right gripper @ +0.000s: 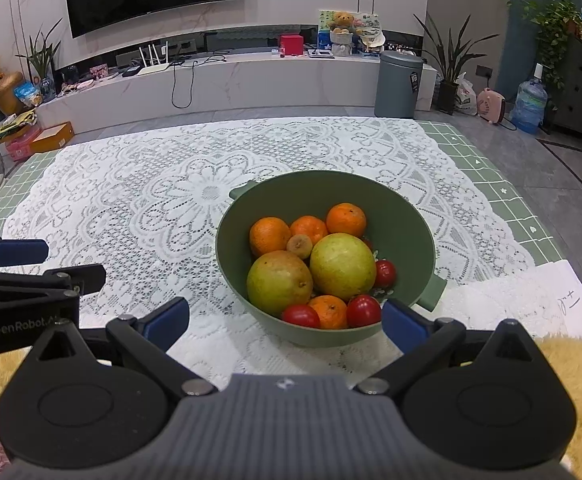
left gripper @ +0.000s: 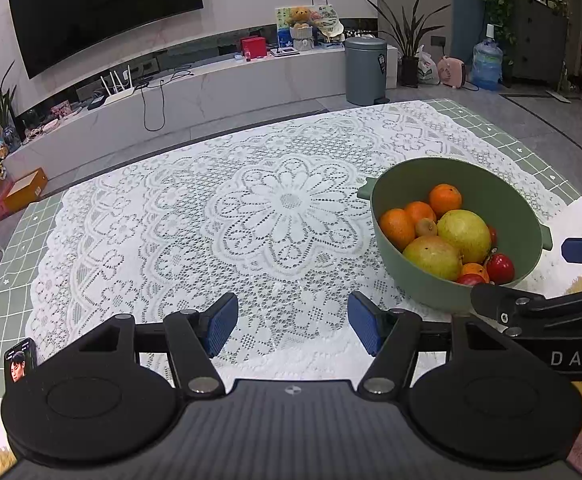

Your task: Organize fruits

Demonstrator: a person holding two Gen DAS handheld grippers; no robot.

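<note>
Green bowl (right gripper: 395,216) w/ oranges (right gripper: 269,235), two yellow-green pears (right gripper: 342,266), red tomatoes (right gripper: 363,311) & a small kiwi (right gripper: 299,245) sits on white lace tablecloth (right gripper: 139,208). Right gripper (right gripper: 285,322) spread wide, nothing held, just before bowl; left gripper (left gripper: 293,326) also released, empty, over cloth left of bowl.

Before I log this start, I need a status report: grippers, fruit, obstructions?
Left gripper open, empty. Right gripper open, empty, facing green bowl. All fruit in view sits in the bowl. Nothing in the way.
</note>
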